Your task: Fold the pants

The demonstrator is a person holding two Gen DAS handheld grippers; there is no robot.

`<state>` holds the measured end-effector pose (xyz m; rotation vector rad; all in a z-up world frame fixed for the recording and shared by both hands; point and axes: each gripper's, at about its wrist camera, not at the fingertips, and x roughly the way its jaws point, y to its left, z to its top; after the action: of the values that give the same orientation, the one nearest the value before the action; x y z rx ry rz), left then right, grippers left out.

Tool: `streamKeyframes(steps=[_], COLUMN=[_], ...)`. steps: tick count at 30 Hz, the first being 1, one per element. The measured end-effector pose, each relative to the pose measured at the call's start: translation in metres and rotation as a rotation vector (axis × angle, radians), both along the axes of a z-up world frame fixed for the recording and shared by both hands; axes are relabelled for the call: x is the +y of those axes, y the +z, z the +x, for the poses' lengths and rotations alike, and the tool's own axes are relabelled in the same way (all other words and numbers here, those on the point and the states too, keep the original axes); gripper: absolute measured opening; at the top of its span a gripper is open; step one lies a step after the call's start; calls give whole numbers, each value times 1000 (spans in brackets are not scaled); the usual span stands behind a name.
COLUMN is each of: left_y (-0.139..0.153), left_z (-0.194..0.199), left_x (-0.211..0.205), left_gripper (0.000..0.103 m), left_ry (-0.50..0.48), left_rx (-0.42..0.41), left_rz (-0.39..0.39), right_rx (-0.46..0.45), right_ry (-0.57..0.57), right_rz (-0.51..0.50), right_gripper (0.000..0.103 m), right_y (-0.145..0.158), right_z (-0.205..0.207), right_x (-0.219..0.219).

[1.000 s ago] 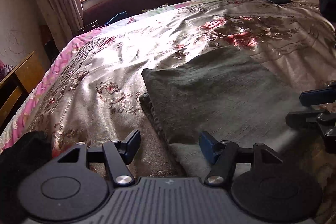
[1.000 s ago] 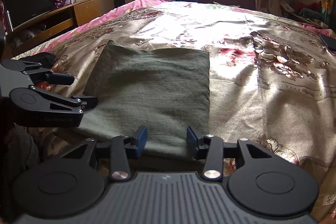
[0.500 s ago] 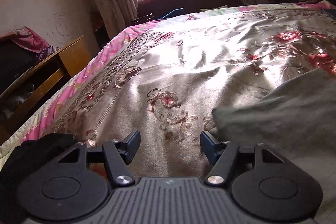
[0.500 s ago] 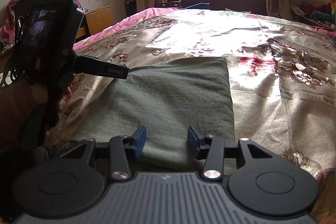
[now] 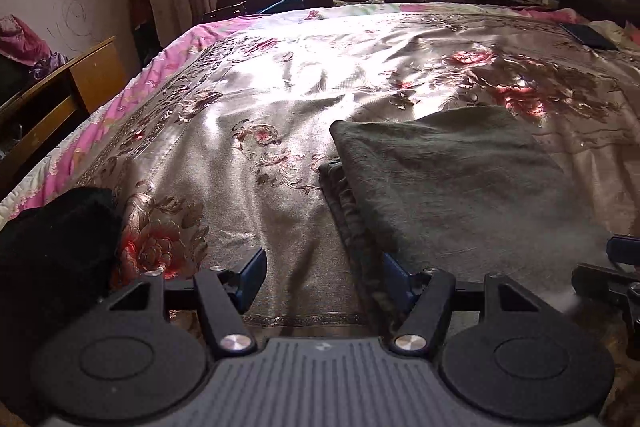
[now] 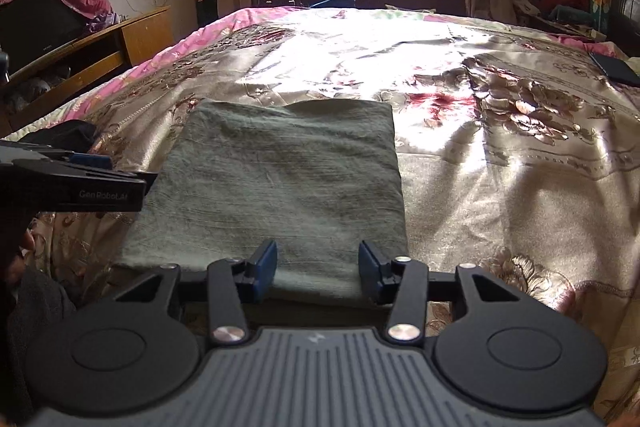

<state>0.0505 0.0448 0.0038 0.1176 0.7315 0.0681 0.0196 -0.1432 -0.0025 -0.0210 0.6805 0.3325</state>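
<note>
Grey-green folded pants [image 6: 276, 183] lie centre frame on a floral bedspread [image 6: 500, 187]—the right gripper [image 6: 316, 269] low centre and left gripper [image 5: 320, 277] at bottom centre both gape empty at the near edge, seemingly poised for another fold.

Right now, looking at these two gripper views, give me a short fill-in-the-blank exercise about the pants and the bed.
1. The folded pants are coloured ____.
2. The pants lie on a bedspread patterned with ____.
3. The right gripper hangs over the pants' near edge with its jaws ____.
4. The left gripper has ____ between its fingers.

Missing words: green; flowers; open; nothing
</note>
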Motion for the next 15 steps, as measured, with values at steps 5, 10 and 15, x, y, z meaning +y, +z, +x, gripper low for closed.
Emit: streamKeyframes(steps=[5, 10, 15], left_y=[2, -3, -2], left_z=[-12, -19, -23], left_x=[-2, 2, 2], left_gripper=[76, 76, 76], left_ry=[-4, 5, 2], left_rx=[14, 37, 35], left_rz=[-36, -44, -45], right_rx=[70, 56, 51], right_ry=[-37, -48, -63], right_rz=[9, 56, 48], right_gripper=[49, 49, 49], right_y=[-7, -1, 0], right_z=[-6, -15, -23], right_x=[-3, -4, -4])
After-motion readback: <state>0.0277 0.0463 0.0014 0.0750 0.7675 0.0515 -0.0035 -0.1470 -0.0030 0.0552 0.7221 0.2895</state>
